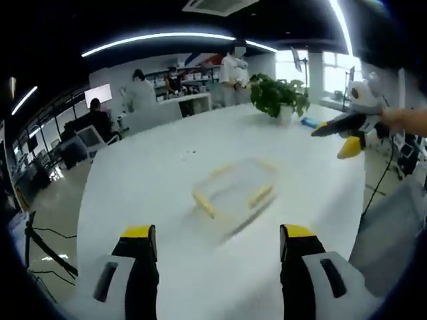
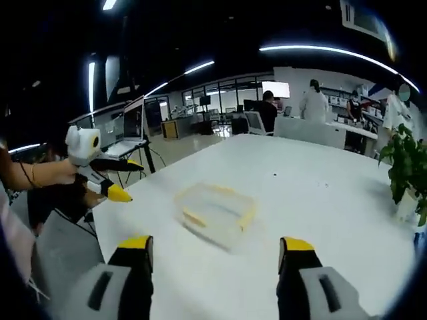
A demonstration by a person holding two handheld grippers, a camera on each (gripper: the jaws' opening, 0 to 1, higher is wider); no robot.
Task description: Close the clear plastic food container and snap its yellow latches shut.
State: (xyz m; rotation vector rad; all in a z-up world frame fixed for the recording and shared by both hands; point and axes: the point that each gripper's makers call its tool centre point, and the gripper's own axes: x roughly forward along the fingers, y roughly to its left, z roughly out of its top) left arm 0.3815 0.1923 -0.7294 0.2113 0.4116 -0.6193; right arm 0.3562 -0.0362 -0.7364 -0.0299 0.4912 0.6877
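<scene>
Table (image 1: 153, 173): white. Container (image 1: 235, 189): clear, yellow latches. Plant (image 1: 279, 95): green leaves, white pot. Left gripper (image 1: 217, 243): grey, black, yellow-tipped.

I count one clear plastic food container with yellow latches (image 1: 235, 190) on one white table (image 1: 147, 173). One green potted plant (image 1: 280, 97) stands there, and I hold two grippers.

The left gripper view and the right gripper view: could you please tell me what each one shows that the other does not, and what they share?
Left gripper view: the right gripper entering from the right, jaws apart, and a blue object beside the potted plant.

Right gripper view: the left gripper entering from the left, jaws apart, and an open laptop beyond the table's far corner.

Both: the white table, the clear container with yellow latches lying between the grippers, untouched, the plant, and people at a far counter.
</scene>
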